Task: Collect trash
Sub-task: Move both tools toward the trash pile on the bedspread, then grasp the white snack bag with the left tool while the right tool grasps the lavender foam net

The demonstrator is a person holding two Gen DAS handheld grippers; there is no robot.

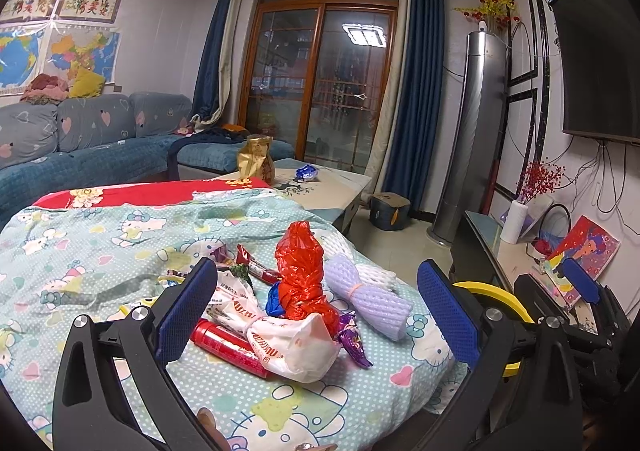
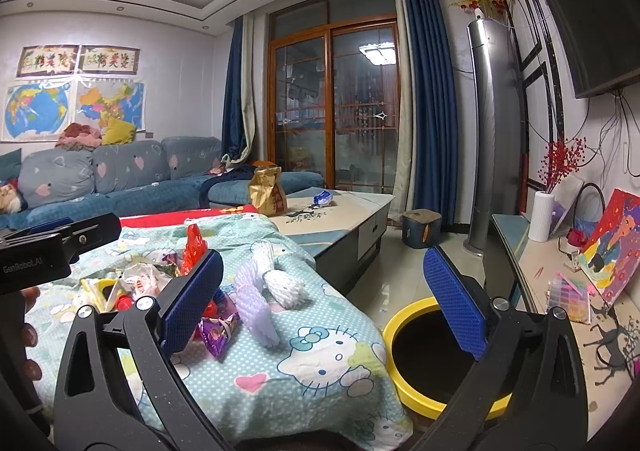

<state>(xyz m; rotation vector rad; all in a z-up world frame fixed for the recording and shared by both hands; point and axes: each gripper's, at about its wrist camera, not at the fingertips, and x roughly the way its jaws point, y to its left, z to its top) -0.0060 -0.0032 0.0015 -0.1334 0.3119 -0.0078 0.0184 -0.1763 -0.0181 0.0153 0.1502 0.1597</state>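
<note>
My left claw (image 1: pixel 316 315) released above the trash pile (image 1: pixel 288 315) on the blanket (image 1: pixel 100 251), my right claw (image 2: pixel 324 303) released too, red bag (image 1: pixel 302 271) upright, foam roll (image 1: pixel 368 295) lying beside it, long axis toward the bin (image 2: pixel 404 383) on the floor.

Blue sofa (image 1: pixel 92 139), wooden glass doors (image 1: pixel 320 83), blue curtains (image 1: pixel 416 83).

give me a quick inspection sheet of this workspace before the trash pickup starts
Surface: Hello Kitty cloth over a low table, rumpled.
Job's things: red plastic bag, white plastic bag, red tube, purple wrapper, foam netting piled together; yellow-rimmed bin on the floor beside.
Clutter: gold bag on the far coffee table.
Grippers: left claw and right claw both open, holding nothing.
Cables: wires hanging below the TV.
Surroundings: sofa, standing air conditioner.
</note>
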